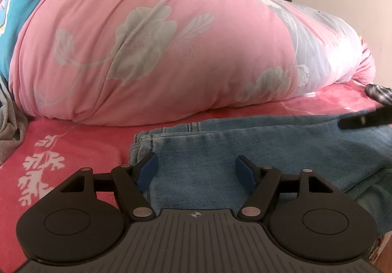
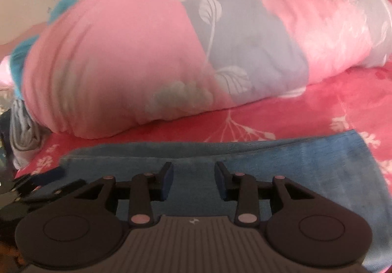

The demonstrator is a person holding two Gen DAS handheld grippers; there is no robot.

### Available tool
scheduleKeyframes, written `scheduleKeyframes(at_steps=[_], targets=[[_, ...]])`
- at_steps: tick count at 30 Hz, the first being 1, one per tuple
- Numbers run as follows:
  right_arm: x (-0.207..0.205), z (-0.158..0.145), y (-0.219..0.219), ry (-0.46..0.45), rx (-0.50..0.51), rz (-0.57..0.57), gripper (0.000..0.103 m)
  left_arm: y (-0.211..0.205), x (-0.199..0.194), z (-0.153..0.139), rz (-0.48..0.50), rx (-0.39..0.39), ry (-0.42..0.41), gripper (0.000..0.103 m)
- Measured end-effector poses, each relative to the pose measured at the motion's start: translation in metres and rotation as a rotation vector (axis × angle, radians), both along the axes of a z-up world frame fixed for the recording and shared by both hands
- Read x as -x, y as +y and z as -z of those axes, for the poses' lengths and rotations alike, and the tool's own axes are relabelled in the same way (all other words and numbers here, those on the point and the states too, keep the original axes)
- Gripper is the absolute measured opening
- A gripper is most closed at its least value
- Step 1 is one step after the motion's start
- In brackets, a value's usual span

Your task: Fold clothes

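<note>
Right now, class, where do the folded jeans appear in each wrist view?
Left wrist view: jeans lower centre to right, under the open fingers.
Right wrist view: jeans across the lower middle, under the fingers.
Shared landmark: pink floral quilt behind them.

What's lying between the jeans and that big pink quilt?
Nothing but bare red sheet. The left wrist view shows a clear strip of it between the jeans and the quilt; the right wrist view shows it too.

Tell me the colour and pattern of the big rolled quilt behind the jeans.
The quilt is pink with grey-green flowers and grey-blue panels; it shows best in the left wrist view.
</note>
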State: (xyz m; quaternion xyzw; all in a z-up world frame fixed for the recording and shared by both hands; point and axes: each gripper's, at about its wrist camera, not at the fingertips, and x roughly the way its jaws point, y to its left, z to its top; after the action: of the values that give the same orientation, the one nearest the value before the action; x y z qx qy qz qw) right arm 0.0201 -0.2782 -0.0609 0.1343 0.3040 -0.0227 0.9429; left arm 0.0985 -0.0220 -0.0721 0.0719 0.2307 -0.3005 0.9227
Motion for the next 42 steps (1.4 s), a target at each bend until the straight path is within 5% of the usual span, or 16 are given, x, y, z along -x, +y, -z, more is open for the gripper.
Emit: scheduleKeyframes(at_steps=[3,8,19,24,33,39,42], targets=[[0.001,0.027,0.003,0.067,0.035,-0.020,0.049,-0.001,0.002,-0.002,0.000,-0.008,-0.011,0.072],[0.007,0.033,0.010,0.012,0.074,-0.018,0.051,0.004,0.033,-0.020,-0.011,-0.018,-0.132,0.072],[0.021,0.036,0.013,-0.054,0.097,-0.016,0.054,-0.005,0.048,-0.007,0.016,-0.078,-0.076,0.073],[0.045,0.018,0.014,-0.092,0.006,-0.020,0.055,-0.004,0.045,-0.007,0.016,-0.077,-0.064,0.074],[0.099,0.020,0.027,-0.151,0.130,0.000,0.067,-0.005,0.047,-0.008,0.013,-0.080,-0.077,0.075],[0.116,0.004,-0.009,-0.184,0.142,0.133,0.067,-0.006,0.046,-0.021,-0.008,-0.021,-0.051,0.076],[0.118,0.013,-0.028,-0.094,0.109,0.190,0.066,-0.018,0.045,-0.023,0.010,0.002,-0.027,0.079]])
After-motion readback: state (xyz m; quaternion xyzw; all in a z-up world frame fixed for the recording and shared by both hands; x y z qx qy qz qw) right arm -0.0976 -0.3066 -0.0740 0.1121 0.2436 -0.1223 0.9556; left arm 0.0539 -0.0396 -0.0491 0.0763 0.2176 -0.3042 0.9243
